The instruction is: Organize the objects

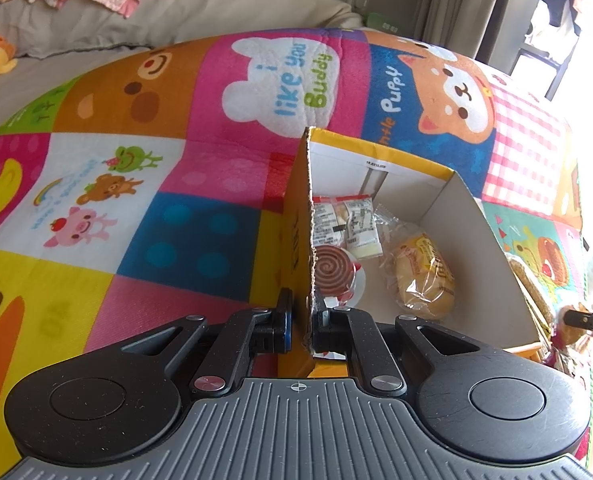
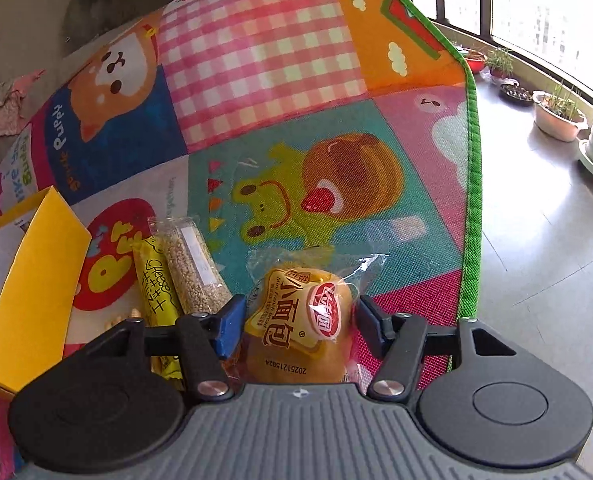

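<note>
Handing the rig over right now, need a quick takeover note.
Left gripper: shut on the wall of the yellow box, steadying it.
Right gripper: jaws astride the wrapped bun on the mat, not yet pressing.
Done: another bun, spiral candy and small packets in the box.
Left: this bun, cheese stick, grain packet.
</note>
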`<state>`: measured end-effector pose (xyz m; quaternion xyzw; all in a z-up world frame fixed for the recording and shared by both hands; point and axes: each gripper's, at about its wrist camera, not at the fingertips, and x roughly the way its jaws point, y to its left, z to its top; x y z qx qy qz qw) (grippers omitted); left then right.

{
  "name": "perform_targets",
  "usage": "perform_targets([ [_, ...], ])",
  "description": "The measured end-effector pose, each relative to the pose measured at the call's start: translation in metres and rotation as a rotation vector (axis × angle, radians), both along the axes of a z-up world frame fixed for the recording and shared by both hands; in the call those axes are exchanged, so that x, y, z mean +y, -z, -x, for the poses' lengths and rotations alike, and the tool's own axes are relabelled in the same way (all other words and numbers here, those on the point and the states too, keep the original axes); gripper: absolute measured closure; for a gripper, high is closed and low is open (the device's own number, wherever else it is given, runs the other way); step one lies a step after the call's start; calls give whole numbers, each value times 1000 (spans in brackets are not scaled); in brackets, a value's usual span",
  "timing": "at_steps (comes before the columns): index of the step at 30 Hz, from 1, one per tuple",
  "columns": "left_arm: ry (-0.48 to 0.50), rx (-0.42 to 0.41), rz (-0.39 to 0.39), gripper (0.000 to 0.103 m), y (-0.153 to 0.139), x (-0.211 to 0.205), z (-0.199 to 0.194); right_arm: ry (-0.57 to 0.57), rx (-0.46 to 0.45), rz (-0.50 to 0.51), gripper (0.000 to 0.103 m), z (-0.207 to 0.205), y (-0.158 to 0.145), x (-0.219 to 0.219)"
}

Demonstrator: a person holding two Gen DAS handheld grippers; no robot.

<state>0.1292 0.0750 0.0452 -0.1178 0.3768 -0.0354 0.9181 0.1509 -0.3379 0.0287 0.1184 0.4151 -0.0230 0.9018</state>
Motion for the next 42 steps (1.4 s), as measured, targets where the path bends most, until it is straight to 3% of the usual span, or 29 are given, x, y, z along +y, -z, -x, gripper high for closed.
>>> perform_targets([
  [7, -2, 0, 3, 93, 0, 0, 0, -39, -44, 30, 48, 48, -32, -3],
  [14, -1, 2, 4, 92, 0, 1, 0, -212, -89, -134, 48, 88, -92, 17],
  [21, -2, 6, 9, 92, 1, 1, -1, -417, -267, -112, 48, 108, -166, 78],
  [26, -3, 6, 9, 92, 2, 1, -1, -495, -387, -88, 48, 109, -205, 111],
  [32, -3, 7, 10, 91, 2, 1, -2, -548, -451, -99, 48, 103, -224, 139],
  [42, -3, 5, 20, 91, 3, 1, -2, -562, -405, -131, 48, 53, -214, 182],
])
